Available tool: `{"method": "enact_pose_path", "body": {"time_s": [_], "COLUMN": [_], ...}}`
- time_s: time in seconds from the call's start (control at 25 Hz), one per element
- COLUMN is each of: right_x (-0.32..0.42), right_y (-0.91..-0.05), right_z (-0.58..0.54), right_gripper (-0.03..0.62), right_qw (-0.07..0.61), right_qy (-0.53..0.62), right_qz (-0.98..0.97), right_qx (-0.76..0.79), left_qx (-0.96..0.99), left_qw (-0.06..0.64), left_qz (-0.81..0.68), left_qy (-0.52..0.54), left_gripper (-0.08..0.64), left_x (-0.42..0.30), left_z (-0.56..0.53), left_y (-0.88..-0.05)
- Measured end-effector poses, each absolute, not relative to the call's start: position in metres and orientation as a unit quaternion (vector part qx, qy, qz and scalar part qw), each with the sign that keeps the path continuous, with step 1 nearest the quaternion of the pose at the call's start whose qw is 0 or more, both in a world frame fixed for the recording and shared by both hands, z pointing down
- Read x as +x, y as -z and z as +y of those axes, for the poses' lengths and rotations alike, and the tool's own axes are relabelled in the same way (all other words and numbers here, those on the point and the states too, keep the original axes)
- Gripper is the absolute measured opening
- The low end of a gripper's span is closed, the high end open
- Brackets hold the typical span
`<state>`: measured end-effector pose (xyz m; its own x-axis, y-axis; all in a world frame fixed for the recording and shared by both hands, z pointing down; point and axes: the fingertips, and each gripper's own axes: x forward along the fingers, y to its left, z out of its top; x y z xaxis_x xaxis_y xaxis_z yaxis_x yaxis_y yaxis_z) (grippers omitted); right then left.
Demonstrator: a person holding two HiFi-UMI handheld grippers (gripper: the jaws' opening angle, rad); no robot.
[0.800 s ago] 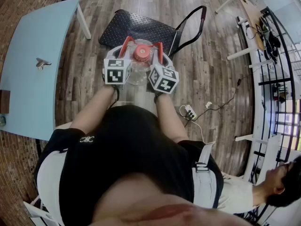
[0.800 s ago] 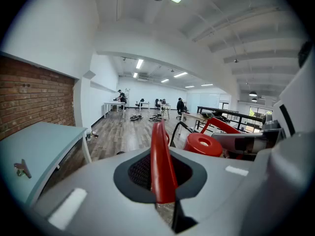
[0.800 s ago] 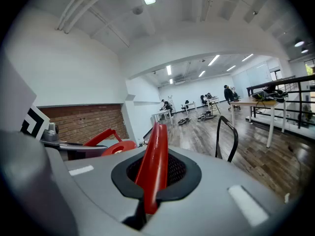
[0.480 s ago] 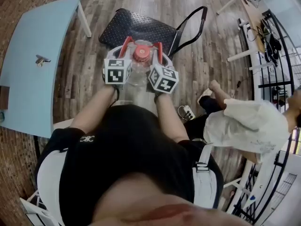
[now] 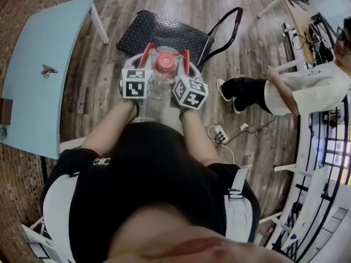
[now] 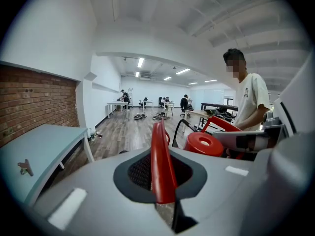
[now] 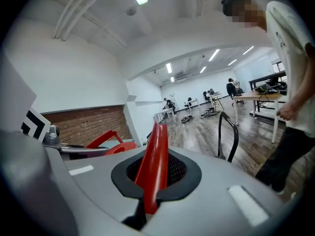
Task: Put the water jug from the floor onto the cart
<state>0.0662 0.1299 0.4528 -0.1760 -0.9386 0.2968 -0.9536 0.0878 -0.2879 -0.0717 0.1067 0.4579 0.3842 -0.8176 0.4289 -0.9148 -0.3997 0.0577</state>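
Observation:
The clear water jug point(image 5: 159, 85), with its red cap point(image 5: 164, 63), is held between my two grippers just in front of me. In the head view it overlaps the near edge of the black cart point(image 5: 164, 30). My left gripper point(image 5: 145, 58) is shut on the jug's left red handle point(image 6: 161, 166). My right gripper point(image 5: 185, 63) is shut on the right red handle point(image 7: 153, 163). The cap point(image 6: 204, 143) shows to the right in the left gripper view. The cart's black push handle point(image 5: 230, 22) rises at its far right.
A light blue table point(image 5: 33, 75) stands at the left. A person in a white shirt point(image 5: 299, 89) stands to the right of the cart. A power strip point(image 5: 221, 136) and its cable lie on the wooden floor at my right. White desks line the right side.
The person in the white shirt has moved up the right side and now stands closer to the cart. The jug and both grippers have kept still.

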Motion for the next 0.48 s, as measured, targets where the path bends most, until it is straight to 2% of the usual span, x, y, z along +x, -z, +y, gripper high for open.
{"method": "enact_pose_path", "body": {"time_s": [0.48], "right_x": [0.104], "right_y": [-0.470], "right_z": [0.120], "right_gripper": [0.015], "right_qw": [0.033], "right_qy": [-0.211], "right_qz": [-0.745], "right_qx": [0.632], "left_qx": [0.807], "left_qw": [0.126], "left_qz": [-0.545], "left_qy": [-0.189], "left_gripper": [0.027], "left_x": [-0.034], "left_z": [0.100], "left_y": [-0.469]}}
